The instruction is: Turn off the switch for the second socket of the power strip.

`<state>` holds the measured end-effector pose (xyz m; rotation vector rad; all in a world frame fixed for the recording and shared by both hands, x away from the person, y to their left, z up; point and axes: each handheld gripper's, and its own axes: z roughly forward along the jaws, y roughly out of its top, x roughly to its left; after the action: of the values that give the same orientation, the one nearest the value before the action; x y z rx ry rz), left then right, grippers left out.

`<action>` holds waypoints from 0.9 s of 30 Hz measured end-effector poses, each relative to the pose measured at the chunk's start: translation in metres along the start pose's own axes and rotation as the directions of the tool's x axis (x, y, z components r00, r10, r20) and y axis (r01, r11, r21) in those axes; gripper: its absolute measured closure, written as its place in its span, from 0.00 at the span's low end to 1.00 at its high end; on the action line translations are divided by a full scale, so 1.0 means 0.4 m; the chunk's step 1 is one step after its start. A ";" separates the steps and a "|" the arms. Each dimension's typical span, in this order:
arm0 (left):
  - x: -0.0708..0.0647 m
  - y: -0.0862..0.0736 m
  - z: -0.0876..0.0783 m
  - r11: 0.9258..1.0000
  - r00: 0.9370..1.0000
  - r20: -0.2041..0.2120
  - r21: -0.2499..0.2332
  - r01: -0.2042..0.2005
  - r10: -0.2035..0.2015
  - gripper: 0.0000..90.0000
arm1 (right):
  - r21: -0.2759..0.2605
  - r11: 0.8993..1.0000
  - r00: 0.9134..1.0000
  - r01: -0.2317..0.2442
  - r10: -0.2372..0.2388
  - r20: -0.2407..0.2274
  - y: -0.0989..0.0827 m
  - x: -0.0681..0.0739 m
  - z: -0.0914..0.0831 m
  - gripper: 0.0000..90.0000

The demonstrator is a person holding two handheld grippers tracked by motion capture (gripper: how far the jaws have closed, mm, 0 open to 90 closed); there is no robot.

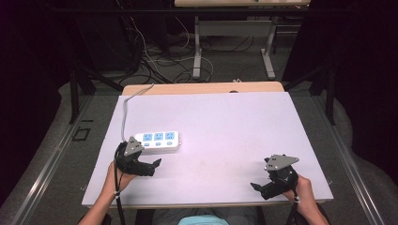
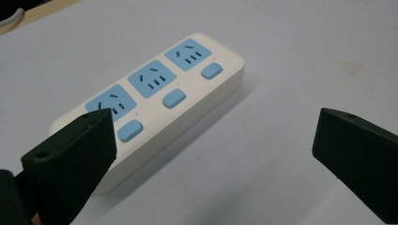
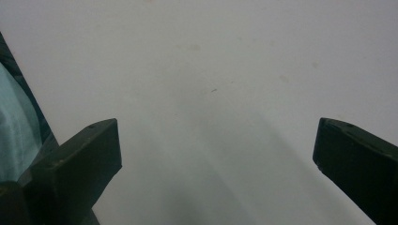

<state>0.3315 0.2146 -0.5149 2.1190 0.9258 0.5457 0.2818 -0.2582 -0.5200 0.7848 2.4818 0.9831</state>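
High view: white power strip point(image 1: 157, 140) with three blue sockets and three blue switches lying flat on the white table point(image 1: 225, 131), toward the left edge and nearer the near edge than the far one, long side running roughly along the near edge. Grey cable point(image 1: 125, 111) leaving the strip's left end and trailing off over the far edge. Left gripper point(image 1: 149, 167) held just beside the strip, on its near side at the left end, jaws apart and pointing toward the middle of the table. Right gripper point(image 1: 262, 188) low by the near right corner, well apart from the strip, jaws apart, nothing between them.

Left gripper view: power strip point(image 2: 155, 103) lying ahead and to the left of the spread jaws, one jaw overlapping the nearest end in the picture, the other over bare table to the right. Touching or only hovering above that end: cannot tell. Nothing clamped.

Right gripper view: jaws wide apart over bare white table point(image 3: 211, 70), with only faint marks on the surface and a patch of pale teal cloth point(image 3: 14, 136) at the left edge.

Step in hand, as a judgement: approach of the left gripper to the power strip, no grasp made yet. Next move likely calls for swinging the left gripper so the strip's narrow width sits between the jaws, lowering to the table, then closing squarely on the two long sides; care needed not to press a switch or skid the light casing along the smooth table.
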 end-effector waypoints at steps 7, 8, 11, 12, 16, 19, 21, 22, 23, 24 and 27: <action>-0.007 -0.024 -0.029 1.000 1.000 0.003 -0.007 0.000 0.000 0.00 | -0.002 1.000 1.000 -0.003 0.003 0.006 0.000 0.001 0.001 0.01; -0.008 -0.027 -0.033 1.000 1.000 0.008 -0.002 -0.004 0.004 0.00 | -0.002 1.000 1.000 -0.003 0.003 0.006 0.000 0.001 0.001 0.01; -0.014 -0.037 -0.041 1.000 1.000 0.015 0.000 -0.009 0.009 0.00 | 0.000 1.000 1.000 0.006 -0.006 0.003 0.001 -0.001 0.002 0.01; -0.018 -0.040 -0.044 1.000 1.000 0.016 0.004 -0.006 0.006 0.00 | 0.003 1.000 1.000 -0.005 0.005 0.006 0.000 0.001 0.001 0.01; -0.026 -0.052 -0.056 1.000 1.000 0.016 -0.003 -0.008 0.008 0.00 | 0.004 1.000 1.000 -0.005 0.005 0.005 0.000 0.001 0.001 0.01; -0.031 -0.062 -0.064 1.000 1.000 0.021 -0.005 -0.012 0.012 0.00 | 0.001 1.000 1.000 0.006 -0.006 0.004 0.001 -0.001 0.002 0.01; -0.035 -0.069 -0.068 1.000 1.000 0.022 -0.004 -0.013 0.013 0.00 | 0.002 1.000 1.000 0.006 -0.006 0.003 0.001 -0.001 0.002 0.01; -0.036 -0.072 -0.070 1.000 1.000 0.024 -0.003 -0.014 0.014 0.00 | 0.002 1.000 1.000 0.006 -0.006 0.003 0.001 -0.001 0.002 0.01; -0.037 -0.075 -0.071 1.000 1.000 0.025 -0.007 -0.014 0.014 0.00 | 0.001 1.000 1.000 0.010 -0.010 0.003 0.001 -0.001 0.003 0.01; -0.037 -0.077 -0.074 1.000 0.999 0.027 -0.001 -0.017 0.017 0.00 | 0.002 1.000 1.000 0.008 -0.008 0.003 0.001 -0.001 0.003 0.01; -0.041 -0.084 -0.078 1.000 1.000 0.028 -0.005 -0.011 0.011 0.00 | 0.008 1.000 1.000 0.012 -0.012 0.004 0.002 -0.001 0.002 0.01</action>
<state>0.2867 0.2320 -0.5225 2.1233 0.8975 0.5222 0.2826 -0.2575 -0.5200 0.7720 2.4862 0.9671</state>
